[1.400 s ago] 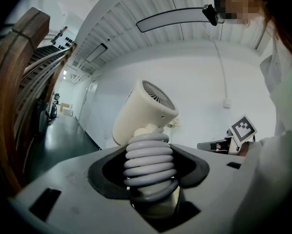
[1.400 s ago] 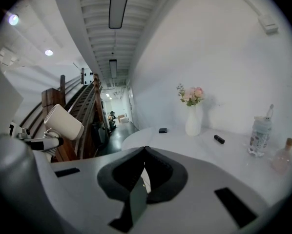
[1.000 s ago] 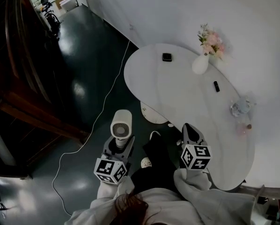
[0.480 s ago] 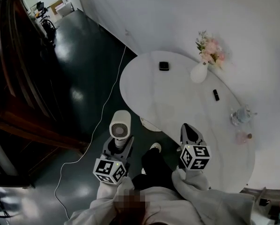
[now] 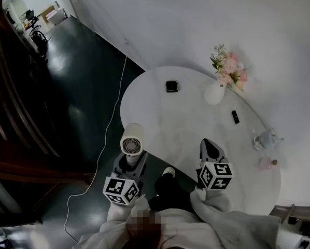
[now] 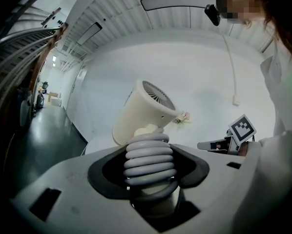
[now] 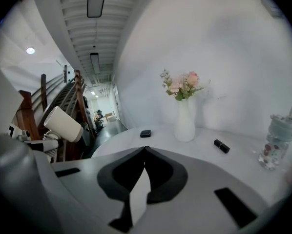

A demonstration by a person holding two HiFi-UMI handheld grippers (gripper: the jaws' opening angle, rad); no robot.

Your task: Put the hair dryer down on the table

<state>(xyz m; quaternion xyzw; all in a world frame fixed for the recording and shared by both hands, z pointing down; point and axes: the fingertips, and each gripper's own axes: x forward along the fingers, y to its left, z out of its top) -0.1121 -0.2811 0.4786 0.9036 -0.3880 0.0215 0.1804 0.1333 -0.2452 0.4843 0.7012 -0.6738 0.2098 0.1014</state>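
White table [image 5: 175, 123] ahead | left gripper [image 5: 131, 158] clamps hair dryer [image 5: 132, 138]; right gripper [image 5: 208, 145] closed, empty | risk: dryer could clip table rim

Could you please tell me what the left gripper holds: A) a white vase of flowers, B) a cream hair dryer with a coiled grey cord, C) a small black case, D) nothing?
B: the left gripper clamps the cord-wrapped handle of the cream hair dryer.
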